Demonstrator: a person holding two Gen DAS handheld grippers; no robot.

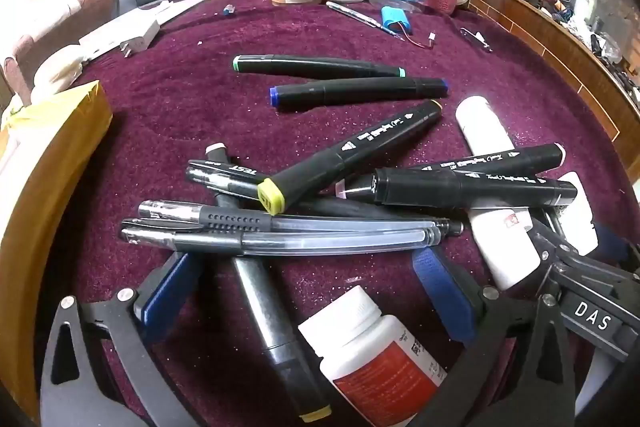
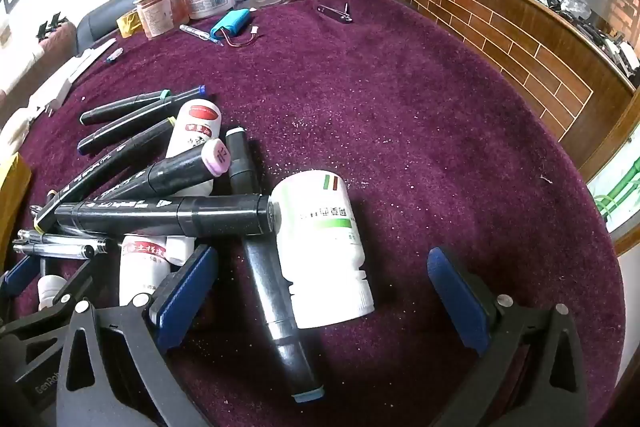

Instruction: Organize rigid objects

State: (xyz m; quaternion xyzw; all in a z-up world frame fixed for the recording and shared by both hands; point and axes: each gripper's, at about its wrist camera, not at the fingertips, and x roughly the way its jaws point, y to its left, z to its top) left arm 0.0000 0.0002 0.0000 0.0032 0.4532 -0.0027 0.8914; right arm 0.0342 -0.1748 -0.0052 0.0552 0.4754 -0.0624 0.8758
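From the left wrist, the left hand-held gripper (image 1: 308, 291) hovers low, spread wide and holding nothing, over a jumble of black markers (image 1: 352, 155) and clear pens (image 1: 296, 239) on the purple velvet surface (image 1: 180, 99). A white red-labelled bottle (image 1: 372, 351) lies between its blue pads, partly cut off.

From the right wrist, the right hand-held gripper (image 2: 320, 291) is equally wide and empty, flanking a white green-labelled bottle (image 2: 324, 247) lying on a black marker with a blue end (image 2: 276, 307).
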